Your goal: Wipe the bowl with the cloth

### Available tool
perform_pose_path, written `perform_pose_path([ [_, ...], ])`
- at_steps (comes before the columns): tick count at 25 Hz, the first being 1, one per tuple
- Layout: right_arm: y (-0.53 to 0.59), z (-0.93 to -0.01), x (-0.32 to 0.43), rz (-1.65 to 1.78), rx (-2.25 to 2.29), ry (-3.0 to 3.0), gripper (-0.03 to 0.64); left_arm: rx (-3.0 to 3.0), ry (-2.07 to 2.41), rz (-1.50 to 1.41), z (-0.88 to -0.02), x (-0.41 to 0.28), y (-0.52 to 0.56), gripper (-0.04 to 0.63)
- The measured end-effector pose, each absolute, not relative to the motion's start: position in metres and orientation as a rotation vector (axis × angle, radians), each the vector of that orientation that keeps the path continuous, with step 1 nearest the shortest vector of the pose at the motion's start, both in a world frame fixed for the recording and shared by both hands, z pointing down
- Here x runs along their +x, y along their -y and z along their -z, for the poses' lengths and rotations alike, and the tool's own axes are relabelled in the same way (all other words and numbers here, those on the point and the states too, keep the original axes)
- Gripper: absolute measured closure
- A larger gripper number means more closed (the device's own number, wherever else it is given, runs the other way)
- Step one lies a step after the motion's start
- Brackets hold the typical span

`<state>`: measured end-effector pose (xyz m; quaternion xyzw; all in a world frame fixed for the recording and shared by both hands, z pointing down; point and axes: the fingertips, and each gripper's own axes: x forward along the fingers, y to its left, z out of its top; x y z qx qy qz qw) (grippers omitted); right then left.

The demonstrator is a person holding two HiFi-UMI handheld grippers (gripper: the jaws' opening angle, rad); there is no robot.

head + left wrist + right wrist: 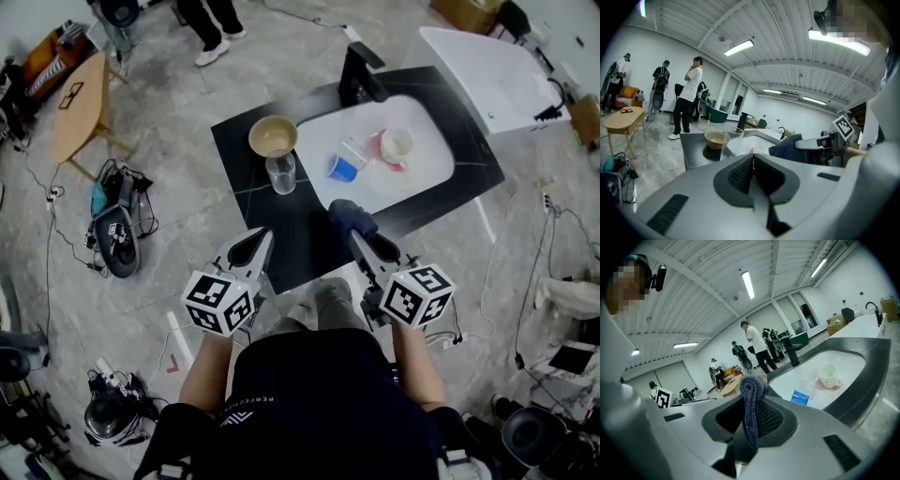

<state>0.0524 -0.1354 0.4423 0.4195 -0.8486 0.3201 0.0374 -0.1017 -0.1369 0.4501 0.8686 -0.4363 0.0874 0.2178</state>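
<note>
**Black worktop** [292,236] with white sink [424,174]. Round tan bowl [273,137] sits at its far-left corner (clear glass [280,173] just beside). Right gripper [751,402], near edge, is clamped on the dark blue cloth [749,383]; left gripper [753,157] is closed and empty.

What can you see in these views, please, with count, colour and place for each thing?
bowl: one, tan, on the black counter beside the sink
glass: one, clear, on the counter next to the bowl
sink: one, white, set in the black counter
faucet: one, black, at the sink's far edge
blue cup: one, blue, in the sink
mug: one, white, in the sink
wooden table: one, light brown, on the floor away from the counter
cloth: one, dark blue, clamped in the right hand-held gripper
left hand-held gripper: one, grey, jaws together, empty
right hand-held gripper: one, grey, shut on the cloth
</note>
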Motion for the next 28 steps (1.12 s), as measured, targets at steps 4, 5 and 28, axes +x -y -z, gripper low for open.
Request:
perform_pose_path([
  [4,0.169,-0.441,0.056,-0.984,1.222,2.622,0.535,2.377,1.275,-0.254,-0.451,-0.099,0.161,0.586],
  [5,0.176,-0.441,0.055,-0.981,1.203,2.627,0.534,2.371,1.292,-0.255,-0.451,-0.099,0.167,0.586],
  [28,0.29,-0.451,0.032,-0.955,0.926,2.622,0.534,2.174,1.557,-0.267,-0.464,-0.151,0.272,0.586],
])
